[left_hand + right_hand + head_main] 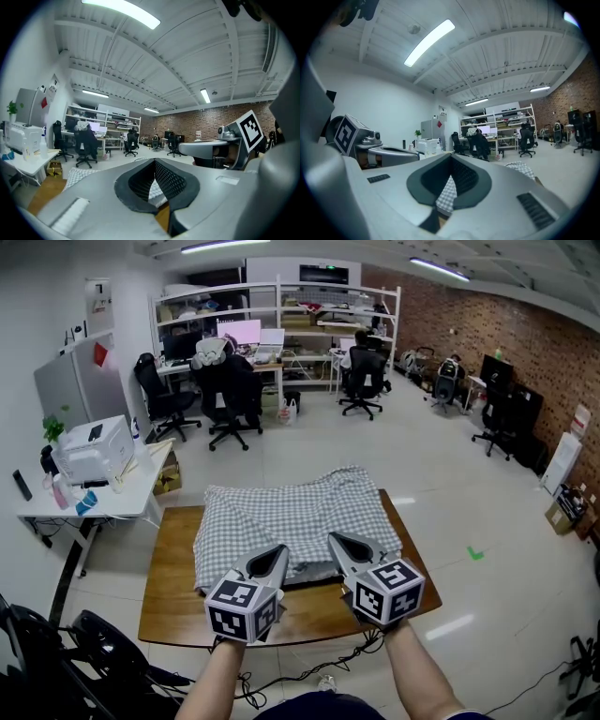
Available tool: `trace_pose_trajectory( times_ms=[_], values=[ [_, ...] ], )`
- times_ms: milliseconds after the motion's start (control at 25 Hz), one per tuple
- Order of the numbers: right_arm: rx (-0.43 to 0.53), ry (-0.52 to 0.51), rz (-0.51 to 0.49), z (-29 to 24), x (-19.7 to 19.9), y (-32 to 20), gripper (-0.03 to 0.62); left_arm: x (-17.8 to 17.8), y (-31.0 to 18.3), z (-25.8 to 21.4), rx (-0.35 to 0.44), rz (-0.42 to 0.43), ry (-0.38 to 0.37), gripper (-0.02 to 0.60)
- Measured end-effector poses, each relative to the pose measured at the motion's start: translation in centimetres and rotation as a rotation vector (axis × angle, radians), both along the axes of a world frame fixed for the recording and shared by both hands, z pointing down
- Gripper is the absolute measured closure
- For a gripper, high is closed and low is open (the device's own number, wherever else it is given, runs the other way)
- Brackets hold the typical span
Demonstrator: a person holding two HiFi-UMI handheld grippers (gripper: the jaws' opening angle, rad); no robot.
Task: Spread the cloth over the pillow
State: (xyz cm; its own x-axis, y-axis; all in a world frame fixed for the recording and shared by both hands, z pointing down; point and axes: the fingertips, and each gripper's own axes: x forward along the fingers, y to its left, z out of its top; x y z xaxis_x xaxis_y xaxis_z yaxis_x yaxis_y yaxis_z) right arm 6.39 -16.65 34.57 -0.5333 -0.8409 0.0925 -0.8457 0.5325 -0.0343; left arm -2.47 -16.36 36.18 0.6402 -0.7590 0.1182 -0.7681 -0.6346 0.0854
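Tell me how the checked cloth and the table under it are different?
The cloth has small grey and white checks, while the table is plain brown wood. The cloth is wrinkled and humped up, while the table is flat. The cloth is smaller, so the table shows on its left, right and near sides. Both are roughly four-cornered.

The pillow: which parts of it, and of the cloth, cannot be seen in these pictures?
Head view: the cloth covers the pillow; only a grey strip shows at its near edge.
Left gripper view: the left gripper blocks most of the cloth; no pillow shows.
Right gripper view: the right gripper does likewise.
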Motion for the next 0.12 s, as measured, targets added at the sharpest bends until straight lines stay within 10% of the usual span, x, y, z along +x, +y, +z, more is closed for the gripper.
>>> trace_pose_trajectory(
  times_ms=[120],
  values=[
    [0.002, 0.003, -0.003, -0.07, -0.06, -0.18, 0.582, -0.06, -0.22, -0.2, 0.003, -0.004, 0.001, 0.577]
  ],
)
